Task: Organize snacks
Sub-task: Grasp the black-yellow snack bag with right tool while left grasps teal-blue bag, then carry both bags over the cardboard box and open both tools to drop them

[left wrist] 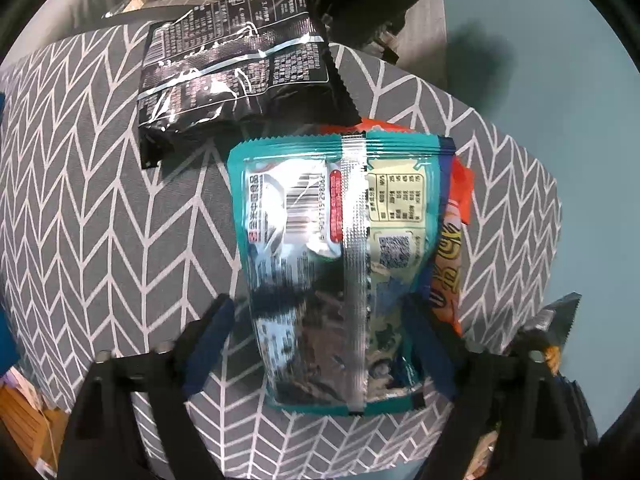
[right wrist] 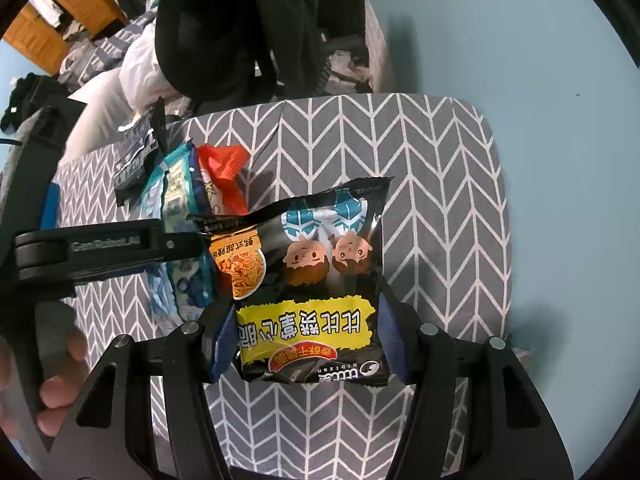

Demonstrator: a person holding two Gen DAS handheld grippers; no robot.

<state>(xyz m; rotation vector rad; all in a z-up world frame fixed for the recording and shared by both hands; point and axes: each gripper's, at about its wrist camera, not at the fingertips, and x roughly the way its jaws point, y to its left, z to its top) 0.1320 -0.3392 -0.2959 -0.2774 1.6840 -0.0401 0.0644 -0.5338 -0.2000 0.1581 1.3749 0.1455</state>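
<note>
In the left wrist view, my left gripper (left wrist: 320, 340) is shut on a teal snack packet (left wrist: 340, 260), back side up, over a grey chevron-patterned surface (left wrist: 100, 220). An orange packet (left wrist: 454, 240) lies under its right side. A black packet (left wrist: 236, 68), back side up, lies beyond it. In the right wrist view, my right gripper (right wrist: 306, 340) is shut on a black noodle snack packet (right wrist: 316, 280) with a yellow label and cartoon faces. The left gripper's body (right wrist: 108, 248) and the teal packet (right wrist: 176, 200) show at the left, with the orange packet (right wrist: 224, 168) behind.
The chevron surface (right wrist: 420, 200) ends at a pale blue floor (right wrist: 560, 160) on the right. A black chair (right wrist: 248, 20), a white bag (right wrist: 140, 68) and wooden furniture (right wrist: 60, 12) stand at the far side.
</note>
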